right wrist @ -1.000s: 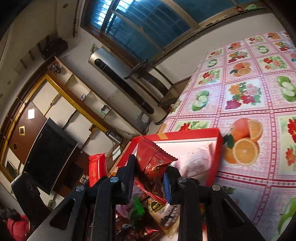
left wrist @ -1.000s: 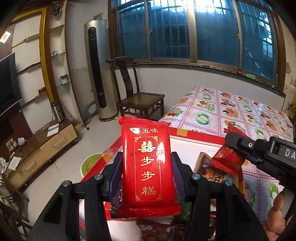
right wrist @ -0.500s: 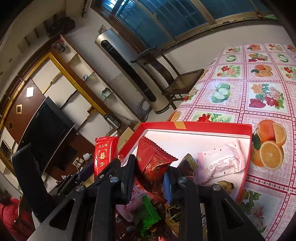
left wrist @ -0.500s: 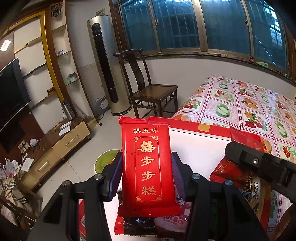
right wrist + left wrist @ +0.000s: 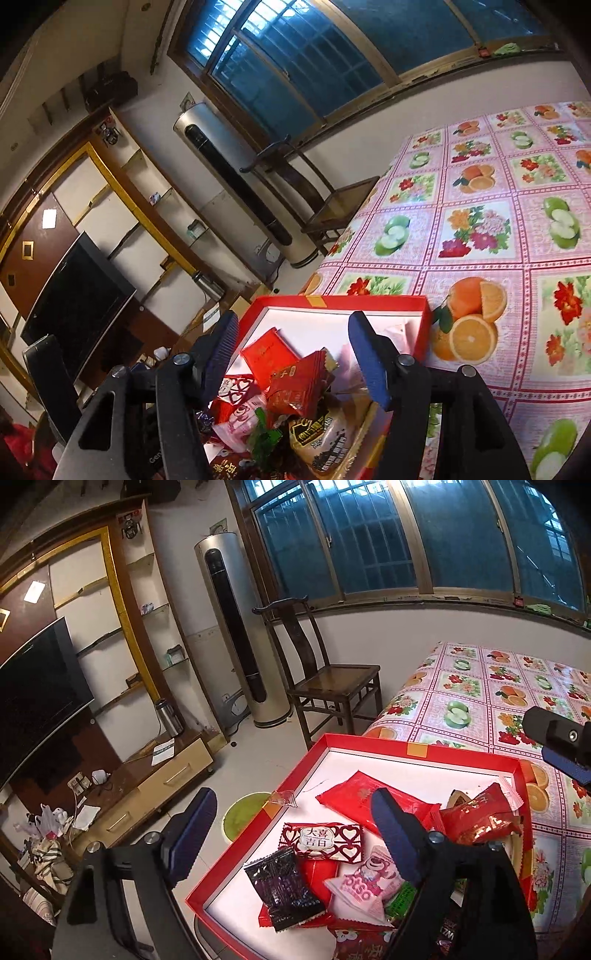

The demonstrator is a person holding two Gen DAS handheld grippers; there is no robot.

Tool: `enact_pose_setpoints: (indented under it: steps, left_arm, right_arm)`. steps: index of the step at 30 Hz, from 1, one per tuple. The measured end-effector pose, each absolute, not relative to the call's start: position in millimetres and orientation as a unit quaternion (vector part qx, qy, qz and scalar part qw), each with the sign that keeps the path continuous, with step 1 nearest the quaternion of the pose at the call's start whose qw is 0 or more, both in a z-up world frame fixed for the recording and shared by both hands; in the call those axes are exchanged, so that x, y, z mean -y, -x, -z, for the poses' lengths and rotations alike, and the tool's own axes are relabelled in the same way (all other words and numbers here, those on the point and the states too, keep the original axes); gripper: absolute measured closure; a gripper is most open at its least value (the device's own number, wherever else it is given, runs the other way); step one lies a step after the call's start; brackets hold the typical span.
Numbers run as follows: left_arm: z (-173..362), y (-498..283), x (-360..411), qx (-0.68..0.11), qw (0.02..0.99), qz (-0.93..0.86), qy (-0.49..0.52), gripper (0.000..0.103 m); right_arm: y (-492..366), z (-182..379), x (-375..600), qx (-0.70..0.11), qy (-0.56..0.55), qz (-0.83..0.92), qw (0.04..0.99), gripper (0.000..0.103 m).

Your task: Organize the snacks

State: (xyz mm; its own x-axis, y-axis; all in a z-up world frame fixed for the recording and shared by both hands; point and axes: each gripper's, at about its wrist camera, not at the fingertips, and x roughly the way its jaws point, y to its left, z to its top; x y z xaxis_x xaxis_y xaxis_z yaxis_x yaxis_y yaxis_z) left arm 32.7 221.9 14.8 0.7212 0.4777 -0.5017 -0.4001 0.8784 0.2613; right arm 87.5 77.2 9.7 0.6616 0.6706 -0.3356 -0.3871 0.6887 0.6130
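A red tray (image 5: 369, 741) with a white floor sits at the table's corner and holds several snack packets. My left gripper (image 5: 291, 834) is open and empty above the tray's near left side. A flat red packet (image 5: 364, 799) lies in the tray beyond it, with a heart-pattern packet (image 5: 321, 840), a black packet (image 5: 282, 888) and a pink packet (image 5: 364, 884) nearer. My right gripper (image 5: 291, 356) is open and empty above the tray (image 5: 369, 301). A dark red packet (image 5: 299, 386) lies on the pile under it. The flat red packet (image 5: 269, 352) lies beside it.
The table carries a pink fruit-print cloth (image 5: 491, 686). A wooden chair (image 5: 332, 679) and a tall air conditioner (image 5: 240, 635) stand beyond the table's corner. A green stool (image 5: 243, 814) is on the floor left of the tray. A TV cabinet (image 5: 147, 786) lines the left wall.
Both grippers opened. The tall red packet left my left gripper and now lies in the tray. The dark red packet left my right gripper and lies on the pile.
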Motion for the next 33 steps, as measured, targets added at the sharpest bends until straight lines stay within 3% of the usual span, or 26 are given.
enact_pose_setpoints:
  steps: [11, 16, 24, 33]
  left_arm:
    - [-27.1, -12.6, -159.9, -0.272, 0.939, -0.189, -0.089, 0.011]
    - [-28.6, -4.5, -133.0, -0.277, 0.944, -0.162, -0.081, 0.007]
    - [-20.1, 20.0, -102.9, -0.269, 0.944, -0.163, -0.101, 0.003]
    - [-21.6, 37.1, -100.7, -0.253, 0.95, -0.148, -0.111, 0.001]
  right_arm:
    - [-42.6, -17.7, 19.4, -0.236, -0.251, -0.215, 0.914, 0.035]
    - [-6.3, -16.7, 49.5, -0.22, -0.201, -0.179, 0.938, 0.033]
    - [59.2, -14.1, 49.0, -0.179, -0.097, -0.142, 0.969, 0.016]
    - [76.8, -14.9, 35.2, -0.146, -0.065, -0.123, 0.979, 0.007]
